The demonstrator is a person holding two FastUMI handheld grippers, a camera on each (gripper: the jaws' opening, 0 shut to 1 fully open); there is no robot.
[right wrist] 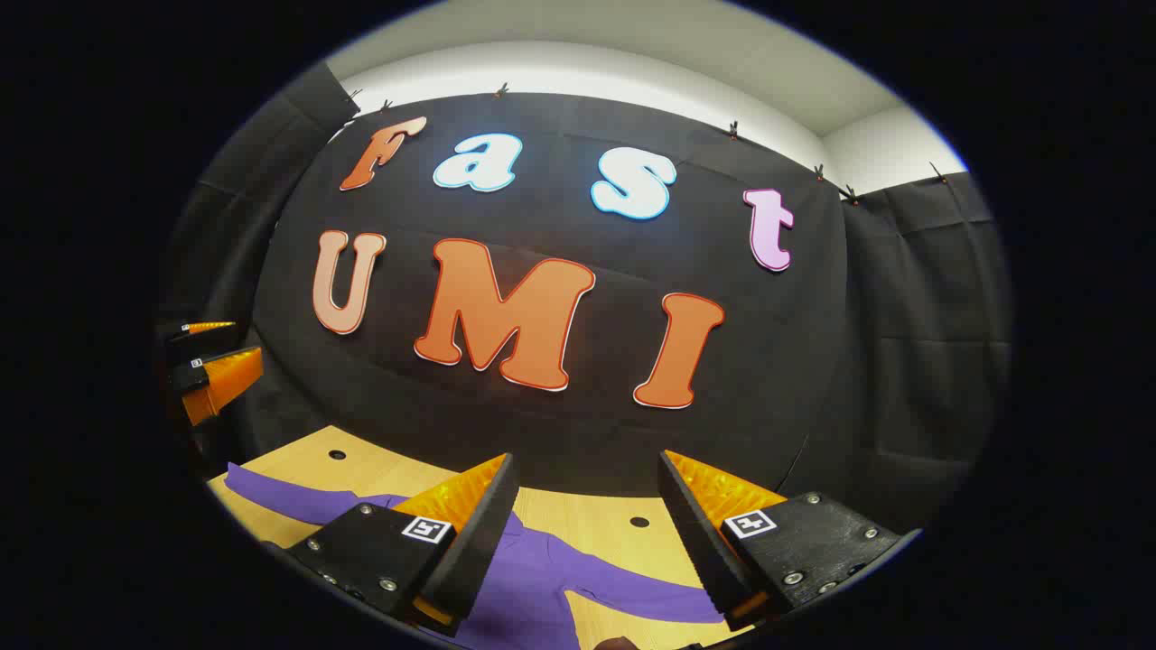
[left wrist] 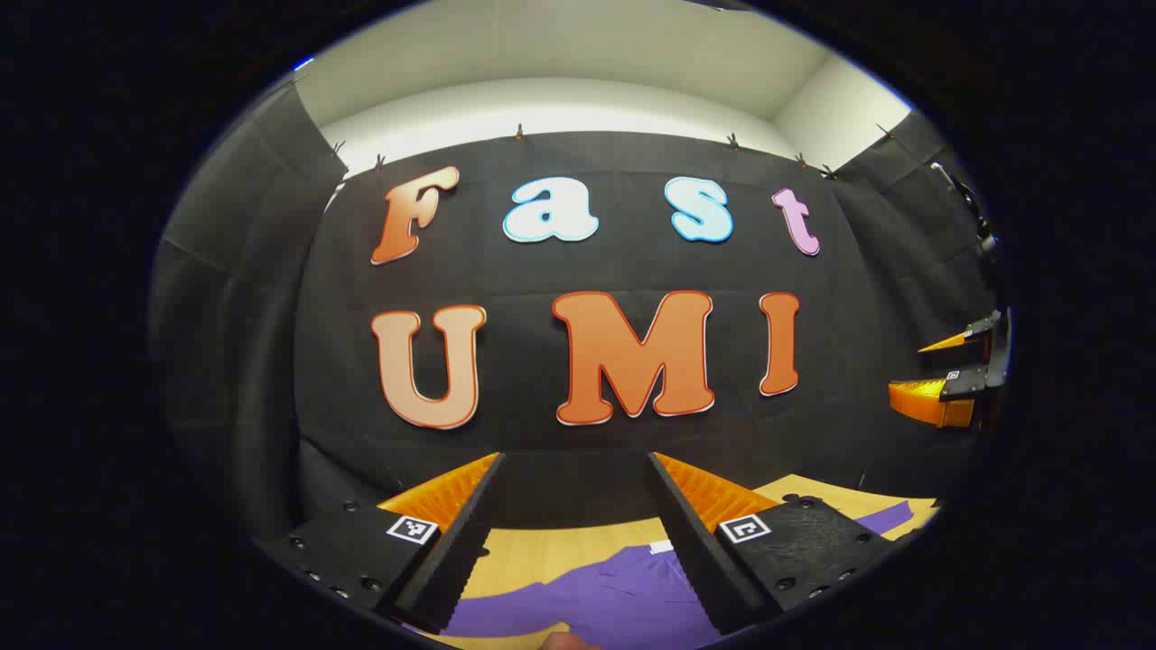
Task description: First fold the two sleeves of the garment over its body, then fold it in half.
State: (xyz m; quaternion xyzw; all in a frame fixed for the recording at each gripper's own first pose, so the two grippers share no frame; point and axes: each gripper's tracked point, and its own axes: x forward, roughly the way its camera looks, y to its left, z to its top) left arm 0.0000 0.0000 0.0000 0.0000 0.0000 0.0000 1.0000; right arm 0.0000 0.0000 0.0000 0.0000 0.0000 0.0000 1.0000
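In your left gripper view, the left gripper point(left wrist: 573, 506) is spread wide and grips nothing, raised above the purple garment point(left wrist: 614, 596) lying flat on the wooden table point(left wrist: 542, 546), a sleeve reaching right; the right gripper point(left wrist: 939, 372) hangs far right, apparently released too. In your right gripper view, the right gripper's fingers point(right wrist: 470, 506) stand apart and empty over the garment, sleeves spread unfolded, the left gripper at the left edge.

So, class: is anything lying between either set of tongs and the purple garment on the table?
Nothing visible. The left tongs and right tongs are both open above the purple garment, which lies spread on the wooden table with nothing on it.
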